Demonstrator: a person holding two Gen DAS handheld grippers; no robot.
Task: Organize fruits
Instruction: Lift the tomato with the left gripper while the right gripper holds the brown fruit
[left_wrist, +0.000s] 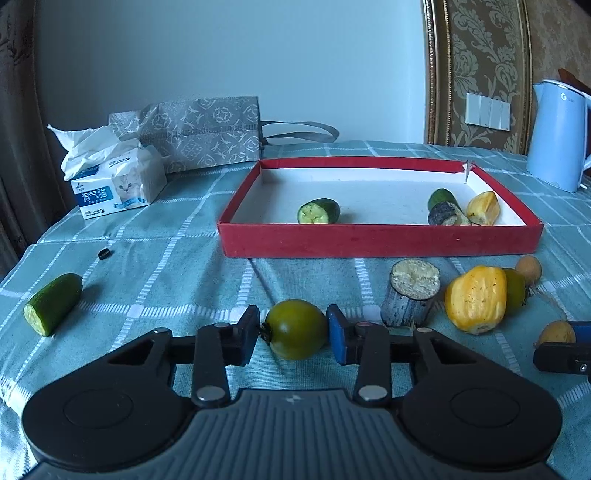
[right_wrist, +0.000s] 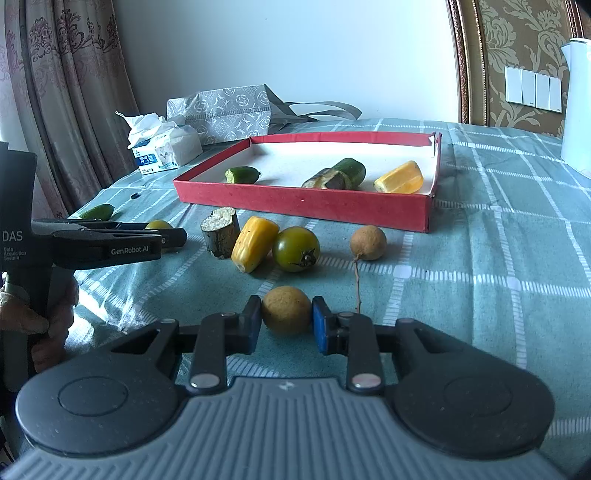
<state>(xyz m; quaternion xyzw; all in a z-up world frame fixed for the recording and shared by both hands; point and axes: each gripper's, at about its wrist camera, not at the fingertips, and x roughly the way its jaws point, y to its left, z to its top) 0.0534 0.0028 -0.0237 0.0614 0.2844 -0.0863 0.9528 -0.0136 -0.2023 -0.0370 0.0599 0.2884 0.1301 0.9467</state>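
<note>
- Between its blue pads, the left hand-held gripper (left_wrist: 291, 332) pinches a green tomato (left_wrist: 296, 328); the right hand-held gripper (right_wrist: 286, 319) clamps a brown longan (right_wrist: 286, 310).
- Beyond, on the surface, sits the red tray (left_wrist: 380, 240), probably the destination for both fruits.

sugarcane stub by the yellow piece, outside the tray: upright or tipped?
Upright: the short grey sugarcane stub stands on end on the cloth, pale cut face up.

Both wrist cameras sit low and near over the table, facing the red tray (left_wrist: 380, 242) (right_wrist: 303, 203) at 12 o'clock; both show it.
</note>
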